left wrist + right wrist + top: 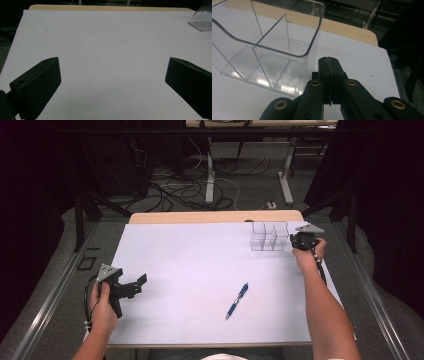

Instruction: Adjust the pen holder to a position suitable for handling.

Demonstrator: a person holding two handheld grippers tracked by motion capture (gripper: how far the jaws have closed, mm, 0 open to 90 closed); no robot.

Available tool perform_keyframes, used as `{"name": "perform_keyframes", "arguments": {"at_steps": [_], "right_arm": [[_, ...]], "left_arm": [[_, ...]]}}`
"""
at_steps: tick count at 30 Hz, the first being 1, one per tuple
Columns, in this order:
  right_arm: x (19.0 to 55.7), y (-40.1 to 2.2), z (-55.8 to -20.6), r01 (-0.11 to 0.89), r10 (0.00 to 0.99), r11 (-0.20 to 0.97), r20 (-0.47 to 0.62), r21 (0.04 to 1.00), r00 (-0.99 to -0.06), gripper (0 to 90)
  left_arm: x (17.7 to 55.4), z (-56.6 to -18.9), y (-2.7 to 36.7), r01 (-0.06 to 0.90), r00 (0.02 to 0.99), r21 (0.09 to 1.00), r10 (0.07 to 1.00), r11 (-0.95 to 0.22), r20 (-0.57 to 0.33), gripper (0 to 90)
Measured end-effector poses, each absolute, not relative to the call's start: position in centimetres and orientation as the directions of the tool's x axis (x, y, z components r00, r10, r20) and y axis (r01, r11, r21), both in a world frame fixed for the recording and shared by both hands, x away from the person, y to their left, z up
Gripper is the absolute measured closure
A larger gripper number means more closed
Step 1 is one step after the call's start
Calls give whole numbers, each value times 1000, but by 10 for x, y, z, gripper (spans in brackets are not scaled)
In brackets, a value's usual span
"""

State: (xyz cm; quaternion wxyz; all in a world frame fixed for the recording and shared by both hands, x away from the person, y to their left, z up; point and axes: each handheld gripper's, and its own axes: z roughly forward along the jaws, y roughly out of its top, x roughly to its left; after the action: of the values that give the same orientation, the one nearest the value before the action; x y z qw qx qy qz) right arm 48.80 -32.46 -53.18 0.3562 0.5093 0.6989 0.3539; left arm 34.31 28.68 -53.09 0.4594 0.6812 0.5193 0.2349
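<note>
Nudge job, by the look of it. Right gripper (329,60) parked just beside the near corner of the clear divided box (269,50), fingers (324,70) shut flat against each other with nothing pinched between. Can't tell whether the tips already touch the plastic or stop just short.

Box (269,237) standing upright at the far right of the white surface (190,255), close to the back edge, compartments empty as far as visible. Right gripper (296,240) right next to it in the high view too.

Tips for doing this bit well:
- Keep the closed tips low on the wall, near the base, for a slide instead of a tip-over.
- Press on a flat stretch of wall, not the rounded corner, or expect a spin.
- Go slow and steady. Light, slick plastic on a smooth sheet, so probably quick to skate off.
- Mind the right-hand edge of the surface, not far away.

Blue pen (237,301) lying loose mid-surface, well apart from the box. Left gripper (137,286) sitting at the near left, fingers (37,85) spread wide, holding nothing. Handy as a stop on the far side if needed.
</note>
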Motion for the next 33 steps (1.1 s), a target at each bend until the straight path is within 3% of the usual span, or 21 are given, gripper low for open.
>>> {"name": "perform_keyframes", "arguments": {"at_steps": [23,33], "right_arm": [[497,-323,-534,379,928,285,-155,880,-340,900],[506,-292,-526,353,886,339,-170,872,-431,900]], "left_arm": [[344,-534,284,506,346,861,925,-43,-157,2],[344,-535,284,507,344,861,926,-43,-157,2]]}}
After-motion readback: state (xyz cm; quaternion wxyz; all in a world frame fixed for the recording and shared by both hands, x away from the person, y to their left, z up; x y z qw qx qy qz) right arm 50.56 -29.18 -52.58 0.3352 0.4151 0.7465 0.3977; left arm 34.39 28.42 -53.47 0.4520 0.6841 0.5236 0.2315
